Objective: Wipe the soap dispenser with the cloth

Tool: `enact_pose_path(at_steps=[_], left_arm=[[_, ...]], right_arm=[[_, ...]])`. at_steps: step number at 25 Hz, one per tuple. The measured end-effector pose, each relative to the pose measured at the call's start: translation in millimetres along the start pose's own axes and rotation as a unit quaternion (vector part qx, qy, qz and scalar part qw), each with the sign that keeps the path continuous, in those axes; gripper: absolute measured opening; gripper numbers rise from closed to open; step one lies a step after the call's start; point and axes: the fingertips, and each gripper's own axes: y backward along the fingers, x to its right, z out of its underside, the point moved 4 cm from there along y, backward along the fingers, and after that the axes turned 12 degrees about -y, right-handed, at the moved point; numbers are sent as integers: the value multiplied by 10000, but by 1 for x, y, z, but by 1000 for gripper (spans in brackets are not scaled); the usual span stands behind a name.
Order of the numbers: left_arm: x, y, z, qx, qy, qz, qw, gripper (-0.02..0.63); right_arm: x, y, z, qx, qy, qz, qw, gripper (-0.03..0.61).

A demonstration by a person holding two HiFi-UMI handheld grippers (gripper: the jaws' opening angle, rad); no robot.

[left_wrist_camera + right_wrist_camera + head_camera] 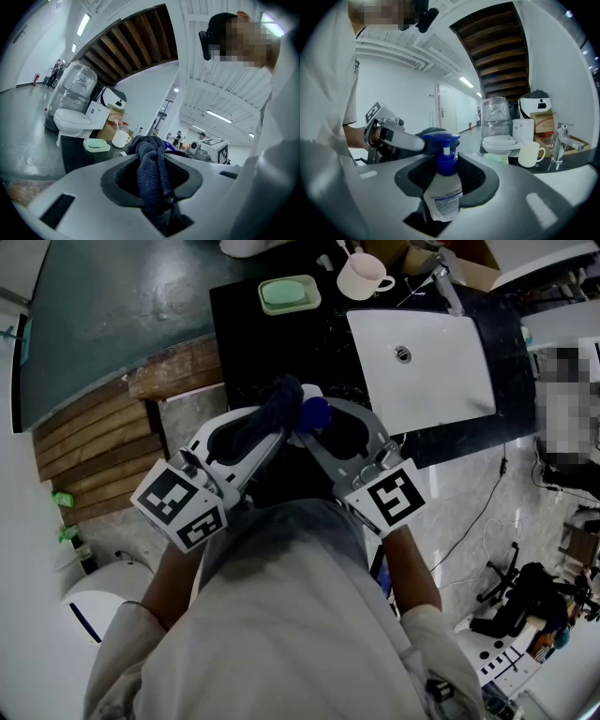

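Note:
My right gripper (445,180) is shut on the soap dispenser (443,197), a white bottle with a blue pump head (441,140). In the head view only the blue pump (316,412) shows between the two grippers. My left gripper (152,185) is shut on a dark blue cloth (151,173), which bunches up past the jaws. In the head view the cloth (274,407) sits against the left side of the blue pump. From the right gripper view the left gripper (393,138) reaches in behind the pump, with the cloth dark at its tip. Both are held in the air in front of the person's chest.
A black counter (242,343) lies ahead with a white basin (427,367), a tap (445,282), a white mug (361,277) and a green soap dish (289,294). A toilet (501,143) stands beyond. Wooden steps (103,451) are at the left.

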Motion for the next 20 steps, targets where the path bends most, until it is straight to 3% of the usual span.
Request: enact_pose_path(at_steps=[12,20], left_arm=[[-19,-4,20,25,231,-115,9997,114],[-27,1,35,-188,203,-383,9989,114]], right_arm=[[-1,-1,1,7,-44,42,10000,133],[-2,-2,1,55,-43,36,10000,135]])
